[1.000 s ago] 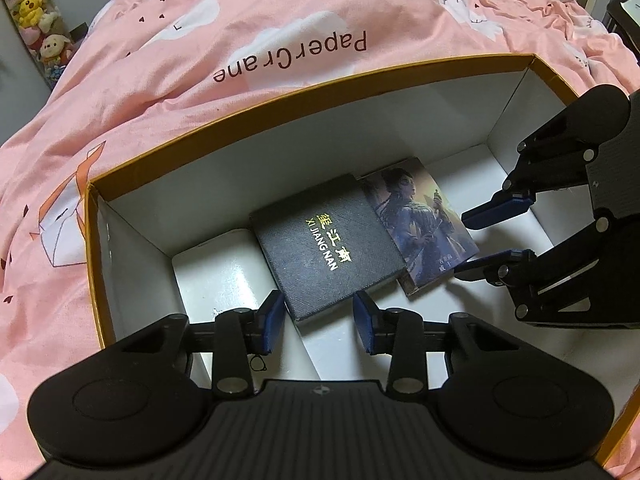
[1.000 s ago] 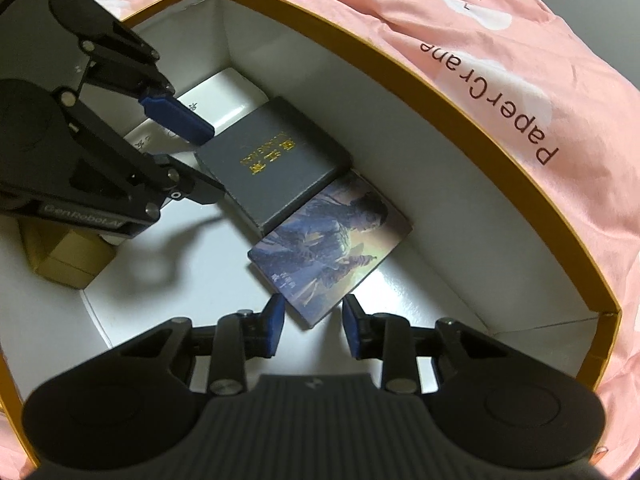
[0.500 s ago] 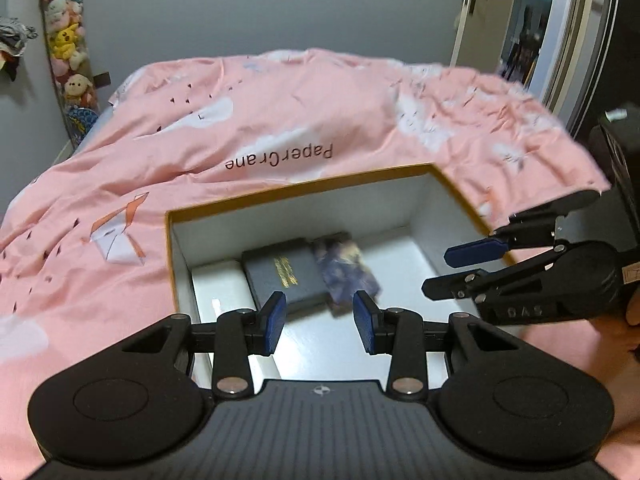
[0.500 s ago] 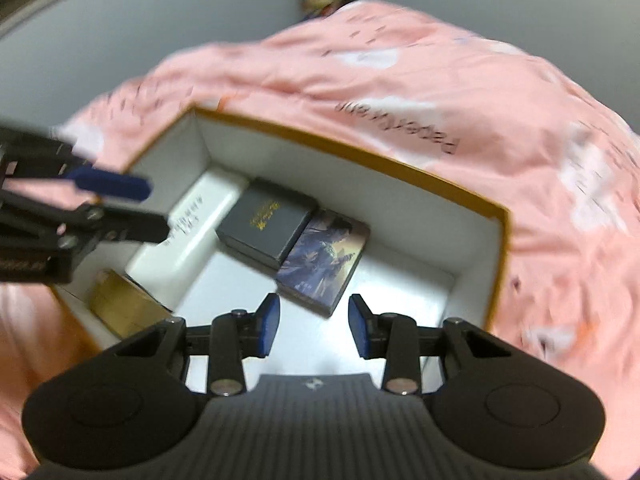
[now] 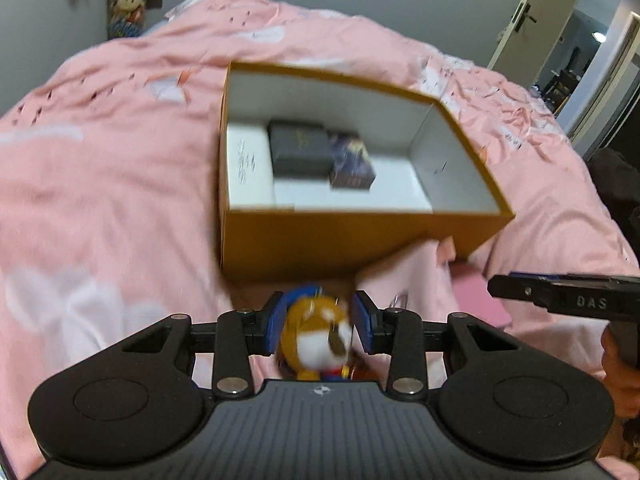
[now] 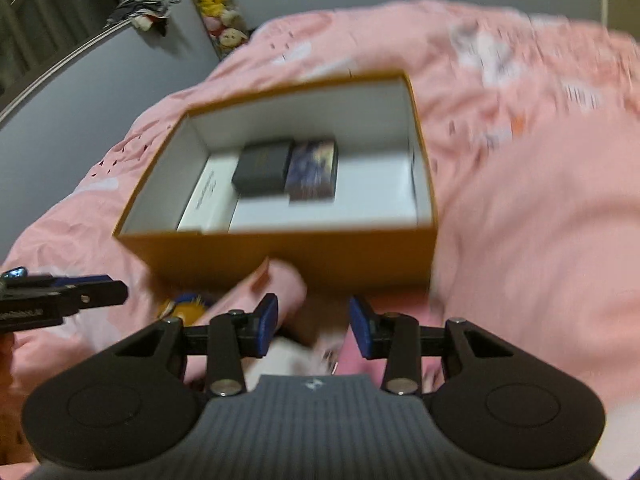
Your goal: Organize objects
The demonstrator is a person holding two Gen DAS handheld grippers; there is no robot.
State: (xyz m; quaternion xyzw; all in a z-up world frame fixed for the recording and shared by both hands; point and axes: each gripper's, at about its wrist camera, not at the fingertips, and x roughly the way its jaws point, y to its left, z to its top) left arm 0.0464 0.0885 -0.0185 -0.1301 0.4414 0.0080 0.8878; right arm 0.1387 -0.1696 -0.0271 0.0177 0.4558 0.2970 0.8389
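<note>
- Box (image 5: 344, 236), one, orange, open on the pink bedspread (image 5: 100, 184); inside, left to right: one white case (image 5: 246, 168), one black case (image 5: 298, 152), one picture card pack (image 5: 352, 164).
- Left gripper (image 5: 319, 326) tilted down, blue fingers apart around one plush toy (image 5: 316, 336), contact unclear.
- Right gripper (image 6: 313, 326) tilted down, opening, nothing held.

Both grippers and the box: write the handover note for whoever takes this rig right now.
Left gripper: open, empty, fingers either side of a small plush toy on the pink bedspread; no grip yet.
Right gripper: empty, jaws opening, over the bedspread in front of the box.
Orange box: on the bed, holding a black box, a picture box beside it, and a white box.
Done: those three packed.
Left: plush toy not yet in; view is blurred.
</note>
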